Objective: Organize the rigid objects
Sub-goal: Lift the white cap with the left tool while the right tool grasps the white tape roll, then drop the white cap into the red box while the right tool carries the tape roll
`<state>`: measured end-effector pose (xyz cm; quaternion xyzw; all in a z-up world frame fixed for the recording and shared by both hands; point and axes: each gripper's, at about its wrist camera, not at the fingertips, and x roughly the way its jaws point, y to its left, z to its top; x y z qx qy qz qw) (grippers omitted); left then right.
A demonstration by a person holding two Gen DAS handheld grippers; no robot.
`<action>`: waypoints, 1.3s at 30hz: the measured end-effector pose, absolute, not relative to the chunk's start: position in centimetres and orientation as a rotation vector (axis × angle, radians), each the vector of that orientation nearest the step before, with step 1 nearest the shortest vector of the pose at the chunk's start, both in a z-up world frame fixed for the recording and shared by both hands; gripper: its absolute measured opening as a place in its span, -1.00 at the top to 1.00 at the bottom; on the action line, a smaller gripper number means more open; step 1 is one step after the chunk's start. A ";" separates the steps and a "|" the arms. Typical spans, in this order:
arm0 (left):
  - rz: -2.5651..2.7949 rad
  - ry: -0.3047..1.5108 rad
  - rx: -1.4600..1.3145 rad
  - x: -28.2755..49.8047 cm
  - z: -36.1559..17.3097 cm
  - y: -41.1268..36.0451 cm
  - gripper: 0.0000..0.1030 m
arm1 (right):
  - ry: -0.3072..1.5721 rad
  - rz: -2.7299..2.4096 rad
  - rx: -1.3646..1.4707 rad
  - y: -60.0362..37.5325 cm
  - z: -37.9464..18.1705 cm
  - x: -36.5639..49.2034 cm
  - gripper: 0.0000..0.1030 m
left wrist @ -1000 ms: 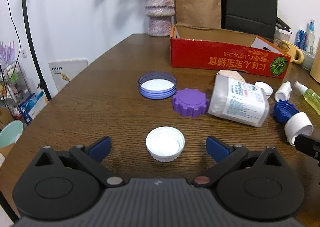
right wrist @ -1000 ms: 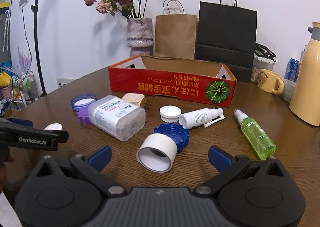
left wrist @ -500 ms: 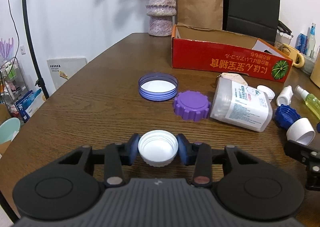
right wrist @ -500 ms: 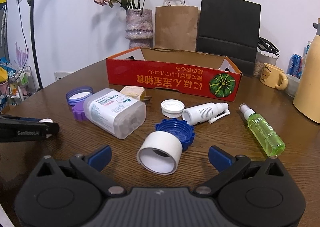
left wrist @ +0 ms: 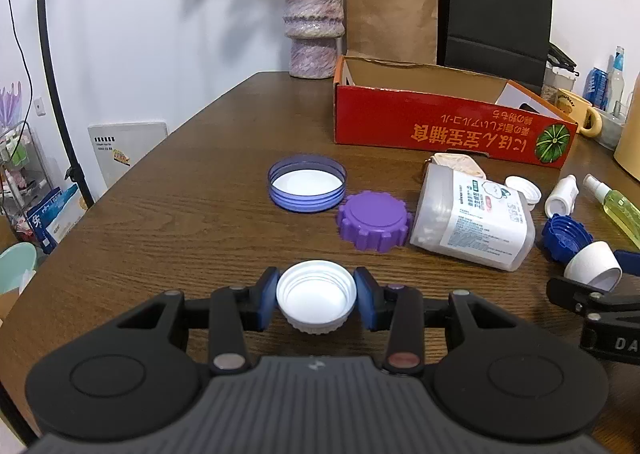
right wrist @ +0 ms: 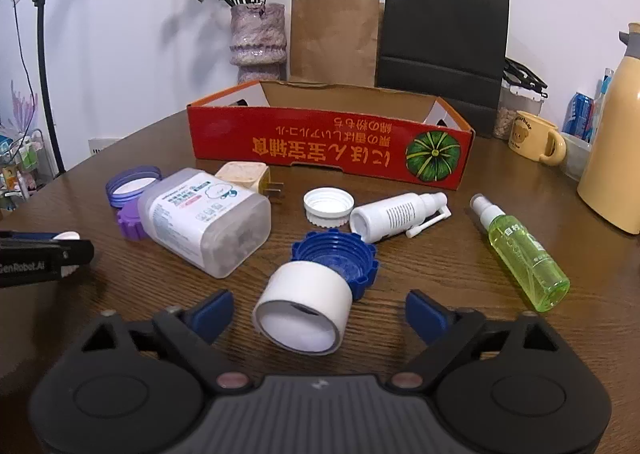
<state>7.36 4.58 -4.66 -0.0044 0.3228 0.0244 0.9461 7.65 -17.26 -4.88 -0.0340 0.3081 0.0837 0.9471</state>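
My left gripper (left wrist: 316, 300) is shut on a white screw cap (left wrist: 316, 296), open side up, just above the wooden table. My right gripper (right wrist: 320, 312) is open, its blue pads either side of a white cylindrical cap (right wrist: 302, 306) lying on its side against a dark blue lid (right wrist: 340, 254). The red cardboard box (right wrist: 328, 142) stands open at the back. A clear plastic jar (right wrist: 208, 216), a purple ridged lid (left wrist: 374, 220) and a lilac lid (left wrist: 307, 188) lie in front of it.
A white spray bottle (right wrist: 396, 216), a second white cap (right wrist: 328, 206), a green spray bottle (right wrist: 520, 250) and a beige plug (right wrist: 248, 176) lie on the table. A vase (right wrist: 258, 40), paper bags, a yellow mug (right wrist: 534, 138) and a thermos (right wrist: 616, 150) stand behind.
My left gripper closed on the white screw cap and lifted it slightly. My right gripper moved closer to the white cylindrical cap and stayed open.
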 end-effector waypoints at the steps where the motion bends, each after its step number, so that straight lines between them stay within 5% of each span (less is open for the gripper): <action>1: 0.048 0.656 -0.009 7.4 -4.6 4.5 0.20 | 0.630 0.168 -0.070 -17.3 -4.9 7.7 -0.61; 9: 0.041 0.646 -0.007 7.4 -4.2 4.2 0.20 | 0.643 0.182 -0.037 -17.7 -5.1 7.8 0.11; 39: 0.007 0.540 0.008 9.8 0.8 1.8 0.19 | 0.489 0.237 -0.013 -19.4 -0.5 8.4 0.12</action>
